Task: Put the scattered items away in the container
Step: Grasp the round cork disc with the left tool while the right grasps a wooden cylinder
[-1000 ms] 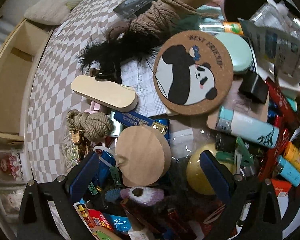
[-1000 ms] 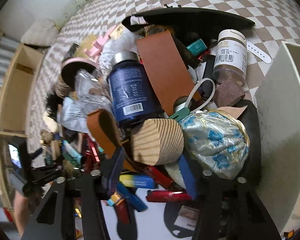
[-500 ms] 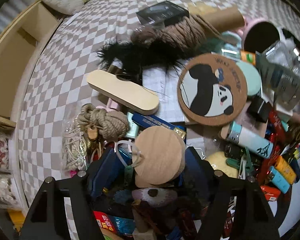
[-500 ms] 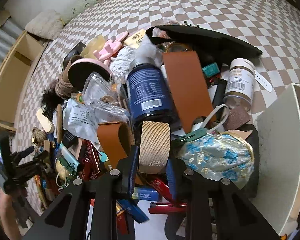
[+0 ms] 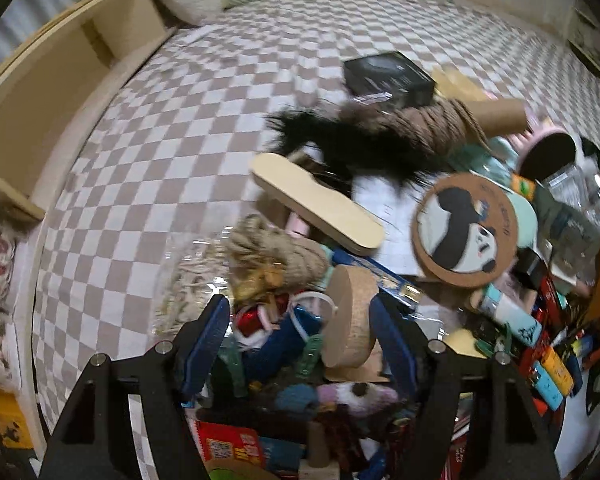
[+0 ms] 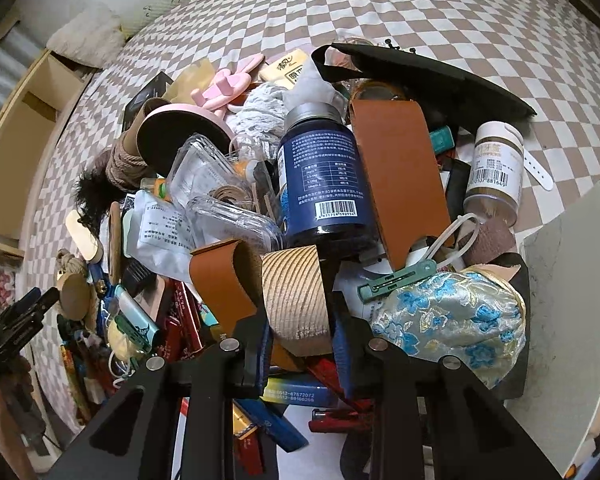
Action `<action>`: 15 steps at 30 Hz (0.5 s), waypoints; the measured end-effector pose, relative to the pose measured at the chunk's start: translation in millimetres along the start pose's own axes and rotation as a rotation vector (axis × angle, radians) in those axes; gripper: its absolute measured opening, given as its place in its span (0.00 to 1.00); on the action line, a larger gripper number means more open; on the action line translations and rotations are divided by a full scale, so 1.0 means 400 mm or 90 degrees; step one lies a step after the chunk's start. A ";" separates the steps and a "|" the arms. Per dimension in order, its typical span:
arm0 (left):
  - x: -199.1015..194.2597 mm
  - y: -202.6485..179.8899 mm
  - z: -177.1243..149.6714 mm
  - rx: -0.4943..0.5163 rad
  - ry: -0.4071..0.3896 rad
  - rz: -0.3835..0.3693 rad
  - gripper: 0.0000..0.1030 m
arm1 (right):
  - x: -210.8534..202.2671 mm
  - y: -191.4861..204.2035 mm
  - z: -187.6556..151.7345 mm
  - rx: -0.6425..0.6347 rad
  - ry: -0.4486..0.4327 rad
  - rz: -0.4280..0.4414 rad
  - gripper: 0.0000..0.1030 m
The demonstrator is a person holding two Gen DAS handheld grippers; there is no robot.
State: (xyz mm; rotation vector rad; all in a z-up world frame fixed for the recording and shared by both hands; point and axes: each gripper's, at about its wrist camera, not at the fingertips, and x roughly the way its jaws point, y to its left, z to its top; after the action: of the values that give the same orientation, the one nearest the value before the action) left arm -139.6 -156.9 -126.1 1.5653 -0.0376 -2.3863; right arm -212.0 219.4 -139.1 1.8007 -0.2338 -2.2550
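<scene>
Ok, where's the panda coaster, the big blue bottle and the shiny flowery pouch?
panda coaster (image 5: 466, 226): left wrist view, on the panda's black body in the middle of the cork disc.
blue bottle (image 6: 324, 184): right wrist view, on its label.
flowery pouch (image 6: 452, 320): right wrist view, on the blue-flowered fabric.

Bedsheet (image 5: 148, 184): taupe/white checks. Coaster (image 5: 466, 230): cork brown w/ black & white panda. Wood disc (image 5: 350, 316): pale tan, speckled edge. Ribbed wood block (image 6: 296, 296): tan w/ fine stripes. Bottle (image 6: 324, 192): dark navy, white print, grey cap. Pouch (image 6: 452, 320): silver-cream brocade, blue flowers. Leather strip (image 6: 400, 176): rust brown. Claw pads: blue.
</scene>
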 end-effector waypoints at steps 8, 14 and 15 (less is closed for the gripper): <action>0.003 0.041 -0.001 -0.030 -0.008 0.019 0.71 | 0.001 0.003 -0.003 0.004 0.002 -0.001 0.27; 0.005 0.058 0.000 -0.064 0.003 0.060 0.71 | -0.001 0.007 -0.005 0.011 0.003 -0.002 0.27; 0.006 0.060 0.000 -0.065 0.004 0.069 0.71 | -0.002 0.007 -0.005 0.011 0.003 -0.003 0.27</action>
State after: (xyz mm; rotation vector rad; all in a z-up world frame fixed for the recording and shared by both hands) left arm -135.2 -180.5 -123.9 1.4852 0.0014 -2.2637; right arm -209.6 217.0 -138.1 1.8176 -0.2498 -2.2584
